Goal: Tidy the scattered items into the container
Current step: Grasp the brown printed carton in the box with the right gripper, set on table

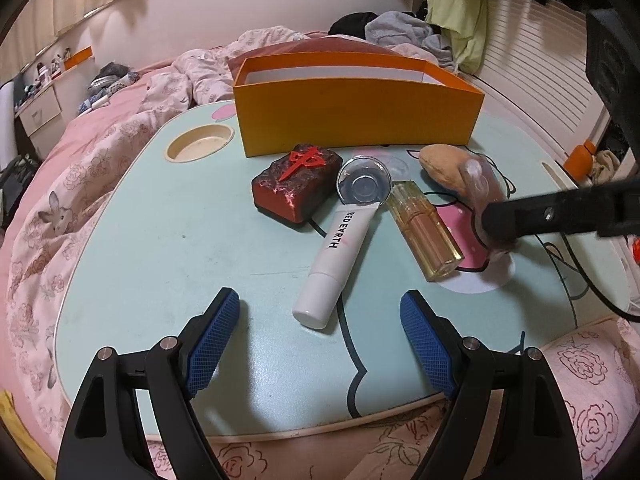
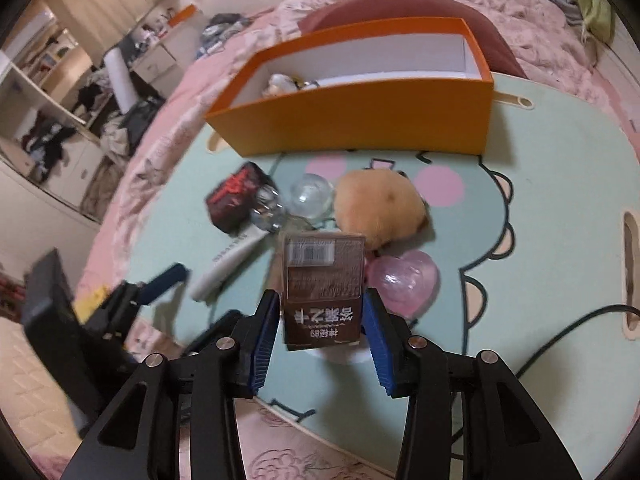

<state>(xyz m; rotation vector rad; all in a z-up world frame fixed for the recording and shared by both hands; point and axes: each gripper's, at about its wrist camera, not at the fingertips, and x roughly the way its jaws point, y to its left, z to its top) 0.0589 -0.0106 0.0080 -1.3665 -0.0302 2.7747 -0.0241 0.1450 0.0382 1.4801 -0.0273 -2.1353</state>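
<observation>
Right claw [image 2: 322,314] over mint table [image 2: 540,200], bed [image 2: 532,12]

The orange box [image 1: 356,116] looks like matt card with a white paper lining, and the lap table [image 1: 168,240] under it has a smooth, faintly sheeny printed top. Near its middle lie a rough, glossy red-and-black block [image 1: 296,182], a clear glass dish [image 1: 363,186], a smooth matt white plastic tube [image 1: 334,264] and a glossy glass bottle [image 1: 426,232], with a fuzzy tan plush toy [image 2: 378,208] and a translucent pink heart [image 2: 404,282] to the right. The brown carton [image 2: 323,288] is shiny printed card between ribbed blue rubbery pads [image 2: 266,344].
</observation>
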